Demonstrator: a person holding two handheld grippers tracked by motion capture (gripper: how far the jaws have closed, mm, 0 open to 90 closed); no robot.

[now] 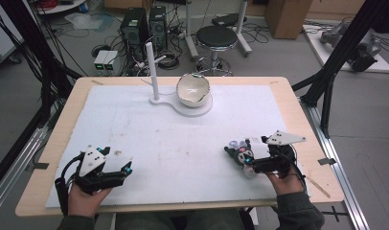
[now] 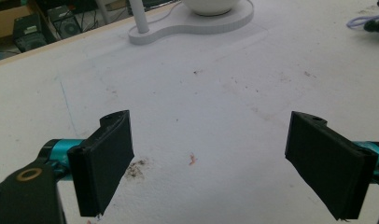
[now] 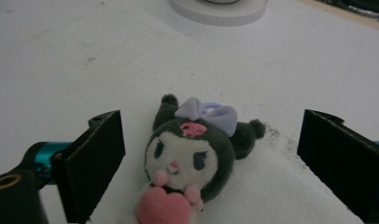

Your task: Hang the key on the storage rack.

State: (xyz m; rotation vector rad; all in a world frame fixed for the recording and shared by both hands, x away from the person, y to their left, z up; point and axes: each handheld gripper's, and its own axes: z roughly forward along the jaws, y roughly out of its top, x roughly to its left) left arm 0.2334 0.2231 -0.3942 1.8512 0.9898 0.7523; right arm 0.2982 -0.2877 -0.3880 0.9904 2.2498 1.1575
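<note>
White bowl (image 1: 193, 89) on stand (image 1: 156, 99) at far edge, plush toy (image 3: 192, 158) between spread right gripper (image 3: 211, 168) jaws, left gripper (image 2: 211, 163) agape over bare stained table (image 1: 183, 143), cluttered lab floor.

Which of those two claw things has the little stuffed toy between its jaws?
The right gripper: its open jaws flank the dark plush toy holding a pink heart. The left gripper has only bare white mat between its jaws.

text: none legible — labels: none — numbers: none
</note>
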